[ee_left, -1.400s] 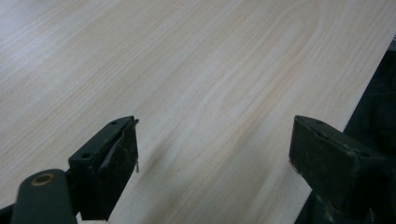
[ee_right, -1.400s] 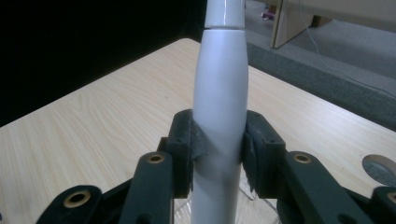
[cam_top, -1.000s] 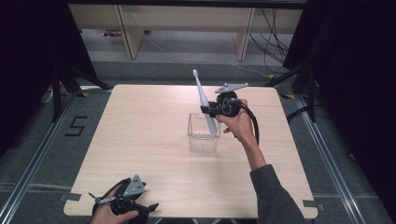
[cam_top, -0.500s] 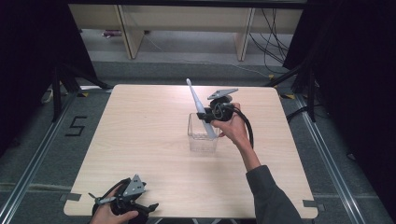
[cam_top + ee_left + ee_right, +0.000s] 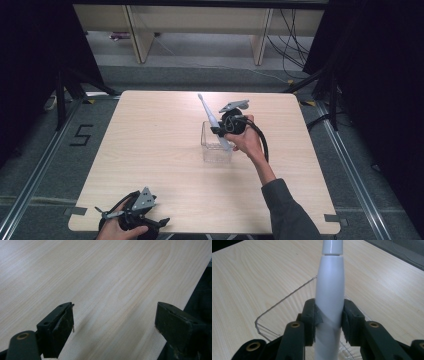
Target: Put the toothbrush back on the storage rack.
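A white electric toothbrush [image 5: 212,121] leans to the upper left, its lower end down inside a clear plastic box [image 5: 214,147] near the middle of the table. My right gripper [image 5: 224,131] is shut on the toothbrush's thick handle [image 5: 329,300], both pads pressing its sides above the clear box [image 5: 284,307]. The brush head points away from me, toward the far edge. At the table's near left corner my left gripper [image 5: 131,219] rests in a hand. Its jaws stand wide apart over bare wood in the left gripper view [image 5: 115,322], with nothing between them.
The wooden table [image 5: 150,150] stands on grey floor, with a "5" mark [image 5: 81,135] to its left. Wooden shelf legs [image 5: 140,42] and cables [image 5: 295,45] lie beyond the far edge. A black cable [image 5: 261,140] loops from my right gripper over the hand.
My right gripper has come down and toward me with the toothbrush, sinking its lower end deeper into the clear box. The left gripper has stayed put.
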Demonstrator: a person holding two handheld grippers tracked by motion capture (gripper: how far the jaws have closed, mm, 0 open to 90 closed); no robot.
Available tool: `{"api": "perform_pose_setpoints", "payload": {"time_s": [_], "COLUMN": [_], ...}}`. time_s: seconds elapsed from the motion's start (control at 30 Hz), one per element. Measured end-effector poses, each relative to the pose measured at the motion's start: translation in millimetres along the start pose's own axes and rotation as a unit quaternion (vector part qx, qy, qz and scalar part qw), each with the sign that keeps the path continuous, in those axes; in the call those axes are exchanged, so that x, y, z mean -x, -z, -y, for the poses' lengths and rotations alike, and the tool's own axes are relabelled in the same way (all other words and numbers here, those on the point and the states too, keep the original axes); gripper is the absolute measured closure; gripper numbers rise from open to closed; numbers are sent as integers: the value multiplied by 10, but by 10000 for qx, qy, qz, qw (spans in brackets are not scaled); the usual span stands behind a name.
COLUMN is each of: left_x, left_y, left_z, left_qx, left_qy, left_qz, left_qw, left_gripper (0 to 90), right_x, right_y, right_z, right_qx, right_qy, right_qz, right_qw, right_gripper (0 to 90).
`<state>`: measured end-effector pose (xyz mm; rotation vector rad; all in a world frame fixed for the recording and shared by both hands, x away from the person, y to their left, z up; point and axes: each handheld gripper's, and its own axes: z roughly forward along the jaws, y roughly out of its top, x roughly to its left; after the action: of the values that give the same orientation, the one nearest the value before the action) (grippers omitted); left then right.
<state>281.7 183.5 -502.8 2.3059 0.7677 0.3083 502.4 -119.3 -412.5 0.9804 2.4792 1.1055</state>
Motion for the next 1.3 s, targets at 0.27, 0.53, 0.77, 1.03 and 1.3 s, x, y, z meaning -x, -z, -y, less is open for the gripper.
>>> {"api": "perform_pose_setpoints", "payload": {"time_s": [0.27,0.53,0.77,1.03,1.3], "left_x": [0,8,9,2,0], "left_y": [2,-1,1,2,-1], "left_z": [1,3,2,2,4], "left_qx": [6,0,-9,2,-10], "left_qy": [-7,52,-7,-6,-17], "left_qz": [-3,-2,17,1,-2], "left_qw": [10000,10000,10000,10000,10000], "left_gripper": [149,149,149,149,149], "right_x": [-11,-64,-63,-56,-89], "right_y": [-99,-184,-262,-301,-285], "right_z": [10,17,28,29,35], "right_qx": [-191,-500,-664,-752,-848], "right_qy": [254,257,348,414,241], "right_qz": [10,29,57,81,104], "right_qw": [9995,9984,9972,9963,9960], "right_gripper": [665,665,665,663,655]}}
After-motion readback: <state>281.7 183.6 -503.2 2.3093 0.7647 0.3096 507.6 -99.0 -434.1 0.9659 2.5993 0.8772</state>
